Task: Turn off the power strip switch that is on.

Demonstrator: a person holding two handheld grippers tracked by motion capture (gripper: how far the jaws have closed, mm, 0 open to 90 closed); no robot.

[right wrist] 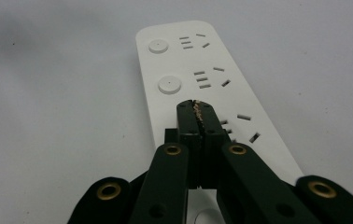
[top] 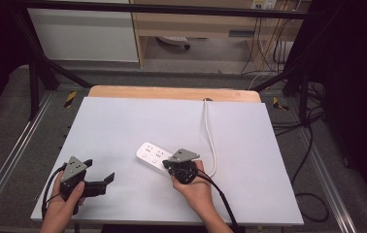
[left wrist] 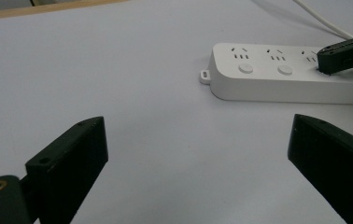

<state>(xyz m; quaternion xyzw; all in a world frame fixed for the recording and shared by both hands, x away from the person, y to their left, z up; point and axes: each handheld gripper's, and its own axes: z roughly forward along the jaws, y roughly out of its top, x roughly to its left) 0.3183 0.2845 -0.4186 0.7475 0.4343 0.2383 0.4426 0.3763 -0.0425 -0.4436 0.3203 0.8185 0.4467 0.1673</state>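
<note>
A white power strip (top: pixel 150 154) lies slantwise near the middle of the pale table mat (top: pixel 123 126), its white cable (top: pixel 209 136) running to the back edge. My right gripper (top: pixel 168 168) is shut with nothing between its jaws. Its tips (right wrist: pixel 196 106) sit down on the strip (right wrist: pixel 188 65), in line with two round buttons and beside the third socket. From the left gripper view, those tips (left wrist: pixel 326 58) meet the strip (left wrist: pixel 258 77) near its right end. My left gripper (top: pixel 99 171) stands open at the front left, with only bare mat between its jaws (left wrist: pixel 198 123).
A wooden table edge (top: pixel 172 92) shows behind the mat. Black frame bars (top: pixel 41 73) and loose floor cables (top: pixel 312 145) flank the table. A person's hands hold both grippers at the front edge.
</note>
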